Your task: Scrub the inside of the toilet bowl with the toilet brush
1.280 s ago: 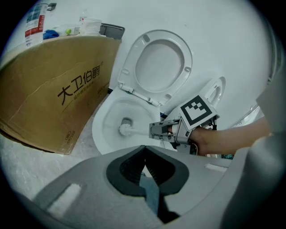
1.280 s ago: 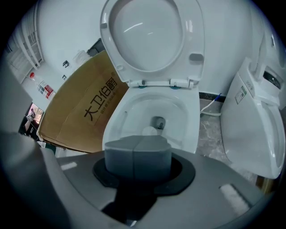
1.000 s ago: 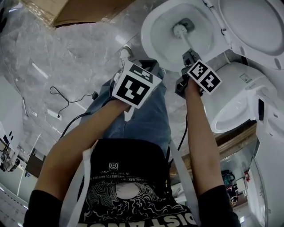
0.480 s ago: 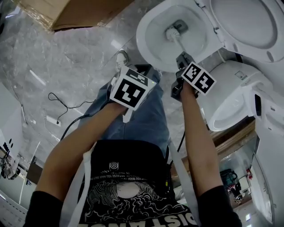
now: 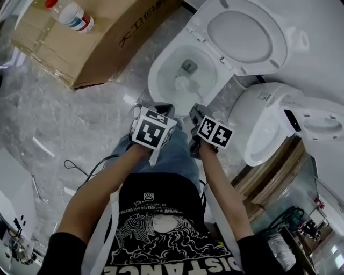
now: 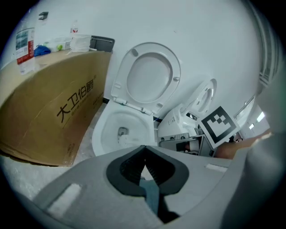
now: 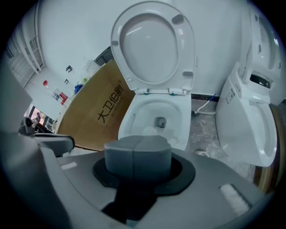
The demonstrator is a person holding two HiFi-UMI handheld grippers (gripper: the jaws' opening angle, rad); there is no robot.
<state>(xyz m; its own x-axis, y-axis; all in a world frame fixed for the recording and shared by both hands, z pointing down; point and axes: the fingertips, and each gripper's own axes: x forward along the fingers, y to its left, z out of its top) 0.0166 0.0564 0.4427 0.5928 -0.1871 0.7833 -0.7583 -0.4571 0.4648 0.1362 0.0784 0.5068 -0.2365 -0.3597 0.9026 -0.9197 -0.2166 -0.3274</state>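
Observation:
The white toilet bowl (image 5: pixel 160 67) stands open with its lid (image 5: pixel 244 33) up. A white toilet brush head (image 5: pixel 183 84) sits inside the bowl, near the front wall and short of the drain. My right gripper (image 5: pixel 194 111) hovers over the bowl's front rim, shut on the brush handle, which is mostly hidden. In the right gripper view the brush head (image 7: pixel 149 130) shows just past the shut right gripper (image 7: pixel 137 139). My left gripper (image 5: pixel 159 108) is beside it, left of the bowl's front, shut and empty. Its tips meet in the left gripper view (image 6: pixel 144 147), below the bowl (image 6: pixel 100 129).
A large cardboard box (image 5: pixel 97 45) with a bottle (image 5: pixel 70 16) on top lies left of the toilet. A second white toilet (image 5: pixel 263 129) stands close on the right. A black cable (image 5: pixel 86 166) runs over the marble floor. The person's jeans (image 5: pixel 172 153) are below the grippers.
The head view has pulled back, so the toilet looks smaller. Both grippers drew back toward the bowl's front rim. The brush head shifted from the drain toward the near side.

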